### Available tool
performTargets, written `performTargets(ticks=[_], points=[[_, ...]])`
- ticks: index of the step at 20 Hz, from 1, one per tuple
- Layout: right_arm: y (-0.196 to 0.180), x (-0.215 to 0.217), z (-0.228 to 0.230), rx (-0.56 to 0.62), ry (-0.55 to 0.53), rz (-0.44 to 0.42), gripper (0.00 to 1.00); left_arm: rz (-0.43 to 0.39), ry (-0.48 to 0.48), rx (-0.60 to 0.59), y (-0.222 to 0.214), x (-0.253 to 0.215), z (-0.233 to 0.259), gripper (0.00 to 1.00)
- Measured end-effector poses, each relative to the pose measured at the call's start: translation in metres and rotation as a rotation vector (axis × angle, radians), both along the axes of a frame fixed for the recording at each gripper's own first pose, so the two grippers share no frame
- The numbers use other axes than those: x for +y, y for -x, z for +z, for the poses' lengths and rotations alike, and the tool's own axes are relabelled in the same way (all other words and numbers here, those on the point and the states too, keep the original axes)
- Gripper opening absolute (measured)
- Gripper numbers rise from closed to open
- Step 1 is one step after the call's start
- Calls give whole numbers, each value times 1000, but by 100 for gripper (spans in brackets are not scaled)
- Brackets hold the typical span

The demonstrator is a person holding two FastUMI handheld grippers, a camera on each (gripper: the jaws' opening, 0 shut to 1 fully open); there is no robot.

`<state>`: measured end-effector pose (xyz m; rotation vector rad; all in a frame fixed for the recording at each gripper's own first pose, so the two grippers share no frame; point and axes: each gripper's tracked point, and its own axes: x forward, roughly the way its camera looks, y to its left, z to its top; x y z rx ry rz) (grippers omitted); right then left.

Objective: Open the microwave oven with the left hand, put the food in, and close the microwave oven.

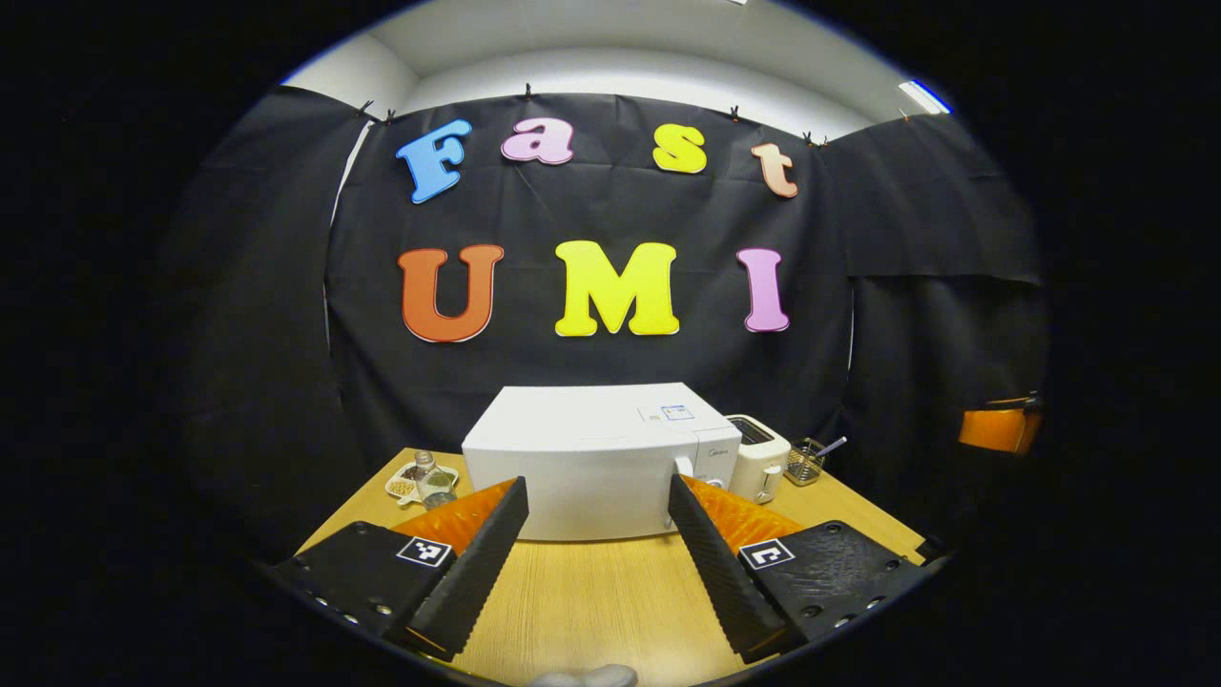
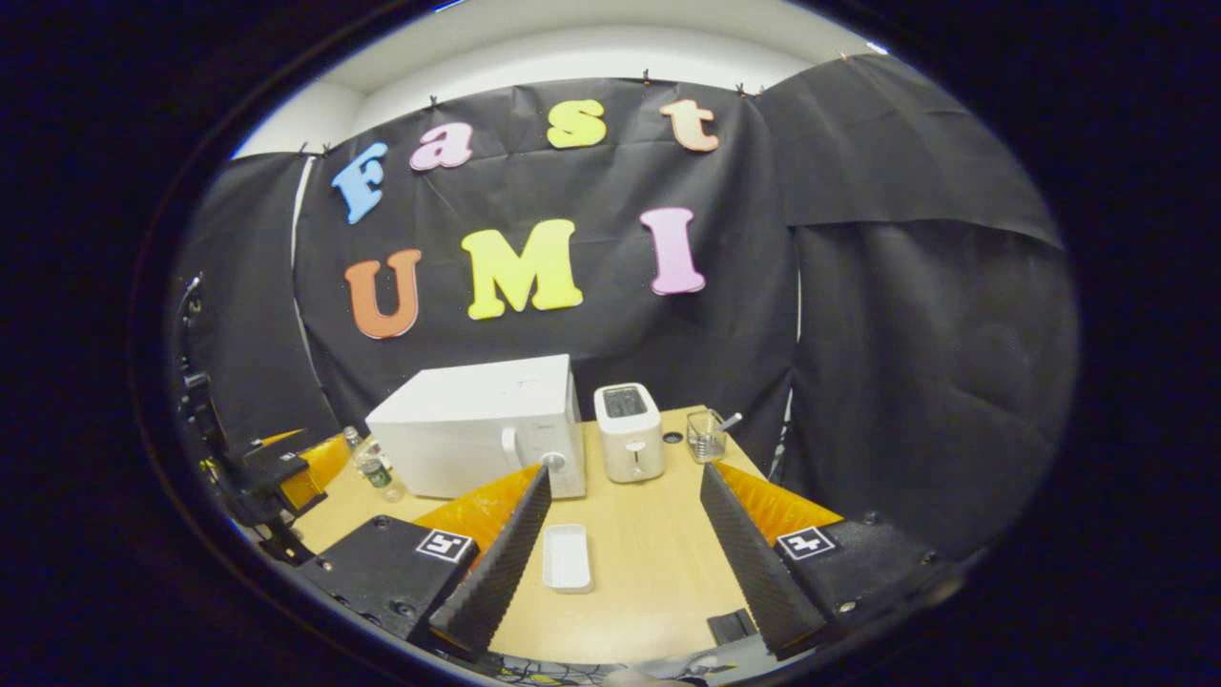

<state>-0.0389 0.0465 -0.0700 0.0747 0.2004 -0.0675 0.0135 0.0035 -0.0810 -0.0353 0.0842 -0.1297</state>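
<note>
The white microwave (image 1: 582,448) stands shut on the wooden table (image 1: 610,596), its handle (image 1: 679,489) on the door's right side. My left gripper (image 1: 598,485) is open, short of the microwave, with nothing between its fingers. In the right gripper view the microwave (image 2: 467,429) sits at the left. A white rectangular dish (image 2: 567,556) lies on the table before it; I cannot tell what it contains. My right gripper (image 2: 626,471) is open above the table, the dish lying close to its left finger and untouched. The left gripper (image 2: 281,477) shows far left.
A white toaster (image 1: 758,456) stands right of the microwave, then a small clear holder with a spoon (image 1: 809,461). A condiment dish and a small bottle (image 1: 424,480) sit at the microwave's left. A small black block (image 2: 733,625) lies near the table's front edge.
</note>
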Motion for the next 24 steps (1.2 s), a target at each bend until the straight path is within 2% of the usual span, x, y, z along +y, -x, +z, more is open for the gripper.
performTargets(ticks=[1, 2, 3, 4, 5, 7, 8, 9, 10, 11, 12, 13, 14, 15, 17, 18, 19, 20, 21, 22, 23, 24], points=[[-1, 9, 3, -15, -4, 23, 91, 1, -6, -15, 7, 4, 10, 93], [-5, 21, 7, -24, -3, 46, 100, 12, -8, -31, 13, 9, 19, 93], [-8, 31, 7, -30, 1, 67, 100, 32, -17, -39, 19, 16, 27, 94], [-10, 39, 10, -39, 4, 84, 91, 59, -29, -45, 25, 25, 32, 94], [-10, 46, 15, -56, 8, 99, 100, 80, -39, -49, 30, 34, 37, 95], [-16, 58, 24, -79, 14, 120, 100, 104, -33, -45, 38, 45, 42, 95], [-18, 66, 27, -85, 9, 134, 91, 109, -19, -46, 44, 48, 45, 95], [-19, 75, 31, -95, 8, 152, 91, 117, -12, -47, 47, 54, 48, 95], [-21, 81, 34, -99, 16, 162, 100, 131, -16, -49, 50, 60, 49, 95], [-21, 84, 37, -108, 21, 172, 100, 143, -20, -49, 51, 66, 49, 95], [-22, 89, 40, -117, 21, 183, 91, 153, -22, -52, 52, 70, 51, 95], [-23, 93, 42, -122, 20, 192, 91, 160, -23, -50, 53, 74, 52, 95], [-23, 96, 45, -127, 20, 197, 100, 169, -26, -57, 55, 78, 55, 95], [-23, 98, 47, -137, 22, 203, 91, 175, -29, -58, 55, 82, 56, 95], [-22, 100, 50, -148, 30, 208, 91, 175, -30, -62, 54, 82, 58, 95], [-23, 99, 53, -154, 34, 208, 100, 168, -28, -66, 53, 81, 61, 95], [-22, 98, 55, -160, 36, 208, 91, 163, -27, -70, 54, 80, 64, 95], [-23, 96, 58, -167, 40, 206, 90, 158, -27, -75, 52, 78, 66, 95], [-23, 94, 60, -175, 42, 204, 91, 153, -27, -81, 50, 76, 69, 95], [-24, 91, 64, -181, 45, 199, 100, 149, -23, -86, 50, 74, 72, 95], [-24, 88, 65, -186, 47, 195, 100, 146, -20, -93, 49, 72, 76, 95], [-25, 85, 68, -193, 46, 192, 91, 144, -14, -97, 47, 70, 77, 95]])
